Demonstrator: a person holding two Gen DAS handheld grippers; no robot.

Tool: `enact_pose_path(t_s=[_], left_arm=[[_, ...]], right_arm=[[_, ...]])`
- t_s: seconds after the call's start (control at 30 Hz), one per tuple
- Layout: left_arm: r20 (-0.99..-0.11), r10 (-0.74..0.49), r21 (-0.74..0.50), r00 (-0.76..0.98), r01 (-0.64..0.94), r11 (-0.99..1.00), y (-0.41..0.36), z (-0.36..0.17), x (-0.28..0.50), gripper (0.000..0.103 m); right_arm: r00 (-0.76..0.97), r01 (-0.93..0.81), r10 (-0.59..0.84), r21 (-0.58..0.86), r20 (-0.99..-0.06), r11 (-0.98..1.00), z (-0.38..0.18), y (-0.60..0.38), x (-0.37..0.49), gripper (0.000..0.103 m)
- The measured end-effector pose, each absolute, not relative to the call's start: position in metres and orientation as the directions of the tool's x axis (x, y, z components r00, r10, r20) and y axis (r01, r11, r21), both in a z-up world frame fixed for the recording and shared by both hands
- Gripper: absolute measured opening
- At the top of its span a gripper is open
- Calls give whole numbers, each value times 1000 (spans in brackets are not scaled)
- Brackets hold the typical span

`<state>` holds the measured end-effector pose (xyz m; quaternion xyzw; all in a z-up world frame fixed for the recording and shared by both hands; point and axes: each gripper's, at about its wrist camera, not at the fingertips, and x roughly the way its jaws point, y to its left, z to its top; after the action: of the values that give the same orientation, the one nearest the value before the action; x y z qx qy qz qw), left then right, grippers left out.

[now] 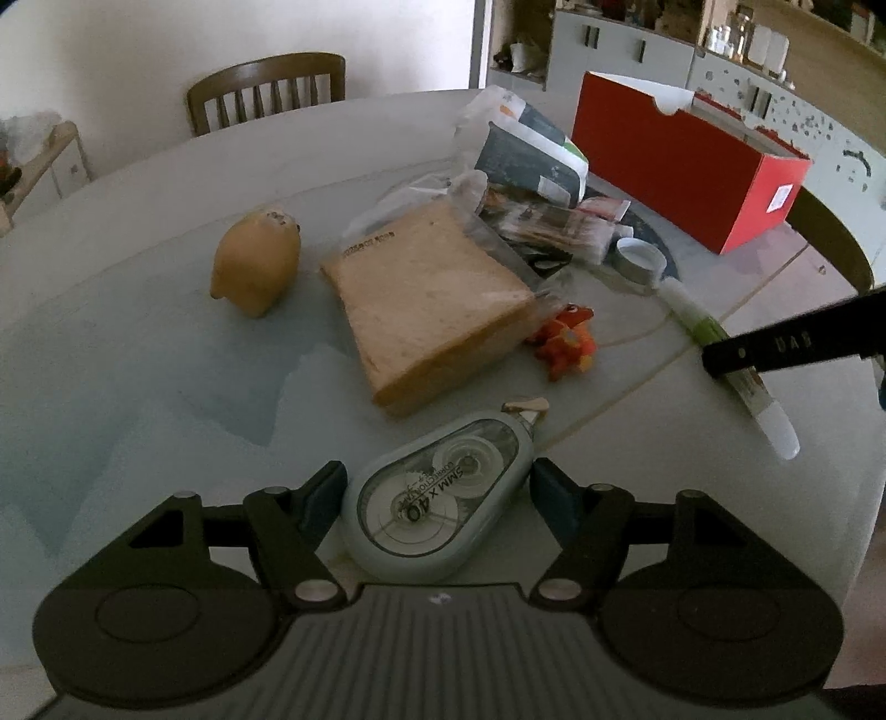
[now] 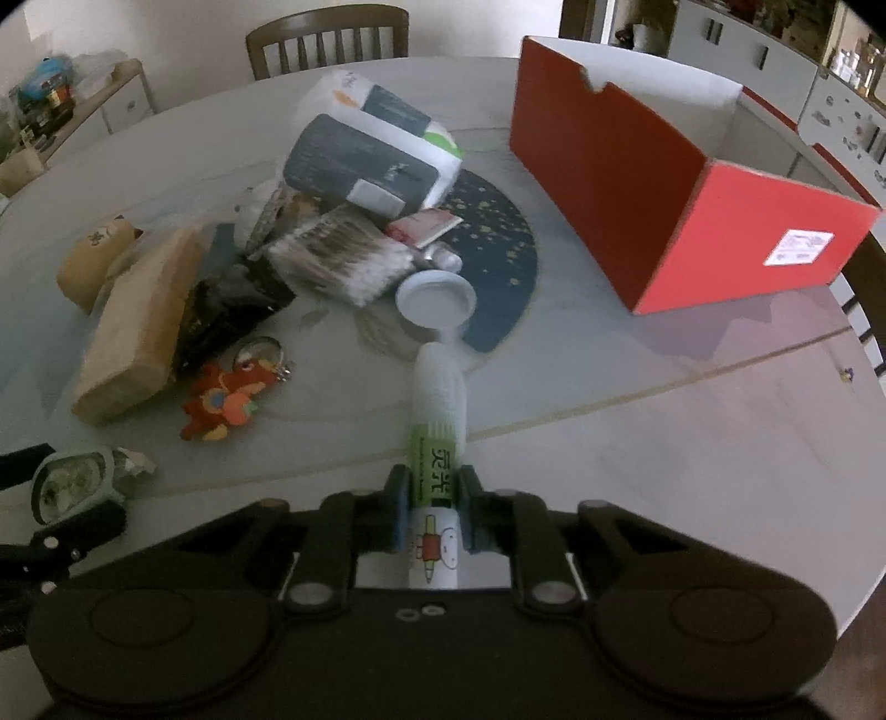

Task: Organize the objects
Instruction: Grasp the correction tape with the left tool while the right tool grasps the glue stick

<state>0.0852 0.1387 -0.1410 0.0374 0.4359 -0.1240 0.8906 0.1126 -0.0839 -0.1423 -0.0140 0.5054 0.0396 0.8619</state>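
Note:
My left gripper (image 1: pixel 437 487) stands open around a pale blue correction tape dispenser (image 1: pixel 437 498) that lies on the table; its pads sit on either side with small gaps. The dispenser also shows in the right wrist view (image 2: pixel 72 482). My right gripper (image 2: pixel 434 498) is shut on a white and green glue tube (image 2: pixel 434 443), low over the table. The tube also shows in the left wrist view (image 1: pixel 720 354), with the right gripper's finger (image 1: pixel 775 349) across it. An open red box (image 2: pixel 664 183) stands at the back right.
A bagged bread slice (image 1: pixel 432 299), a yellow bear figure (image 1: pixel 255 266), a red toy keychain (image 2: pixel 227 399), a round white lid (image 2: pixel 437 302), cotton swabs (image 2: pixel 343 260) and tissue packs (image 2: pixel 365 160) crowd the round table (image 2: pixel 664 471). A chair (image 2: pixel 326 39) stands behind.

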Motion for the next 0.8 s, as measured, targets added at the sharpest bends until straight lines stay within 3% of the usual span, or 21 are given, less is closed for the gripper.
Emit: enact_pose_path(t_s=[0.43, 0.8], left_arm=[[-765, -203, -94, 611, 206, 974, 123, -107, 80, 72], [-729, -169, -98, 663, 143, 985, 62, -60, 106, 72]], right_arm=[[542, -177, 143, 54, -828, 983, -100, -102, 102, 17], [581, -316, 271, 94, -767, 944, -36, -154, 124, 17]])
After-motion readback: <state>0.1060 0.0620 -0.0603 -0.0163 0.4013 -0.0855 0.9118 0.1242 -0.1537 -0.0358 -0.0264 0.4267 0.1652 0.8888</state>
